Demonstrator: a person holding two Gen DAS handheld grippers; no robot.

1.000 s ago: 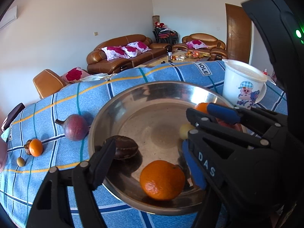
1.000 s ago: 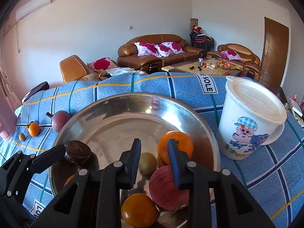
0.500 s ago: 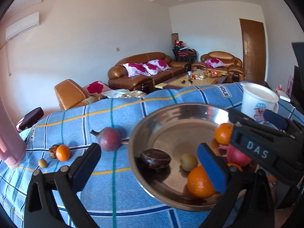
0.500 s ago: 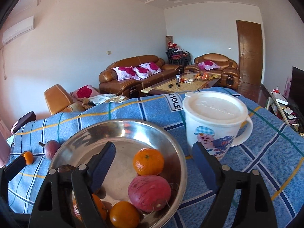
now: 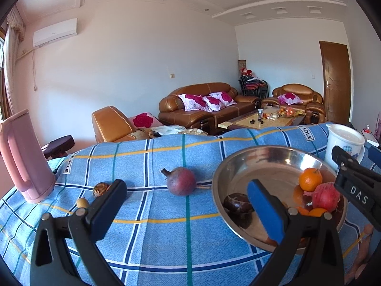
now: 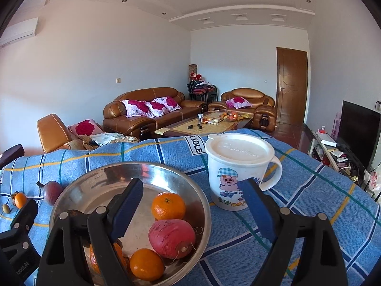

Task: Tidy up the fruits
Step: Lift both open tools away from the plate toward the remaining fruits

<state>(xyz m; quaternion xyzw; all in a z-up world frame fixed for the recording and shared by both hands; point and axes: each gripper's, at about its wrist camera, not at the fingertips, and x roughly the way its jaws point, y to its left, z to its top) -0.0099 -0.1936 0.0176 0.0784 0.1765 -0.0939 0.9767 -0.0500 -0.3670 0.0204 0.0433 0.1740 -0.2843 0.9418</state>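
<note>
Jaws apart on both sides, nothing between them: our right gripper point(image 6: 190, 205) has just been opening above the steel bowl point(image 6: 202, 205), and our left gripper point(image 5: 188, 205) gapes wide over the checked cloth point(image 5: 152, 236). We read this as the pause between drops, hunting for the next fruit. In the shiny round bowl sit glossy oranges point(image 6: 168, 205), a pink rough-skinned root point(image 6: 172, 237) and a dark wrinkled fruit point(image 5: 237, 203). Loose on the cloth: a purple fruit point(image 5: 181, 184), a small tan ball point(image 5: 82, 202), perhaps a brown shell point(image 5: 101, 189). Next we'd swing left and straddle the purple one.
</note>
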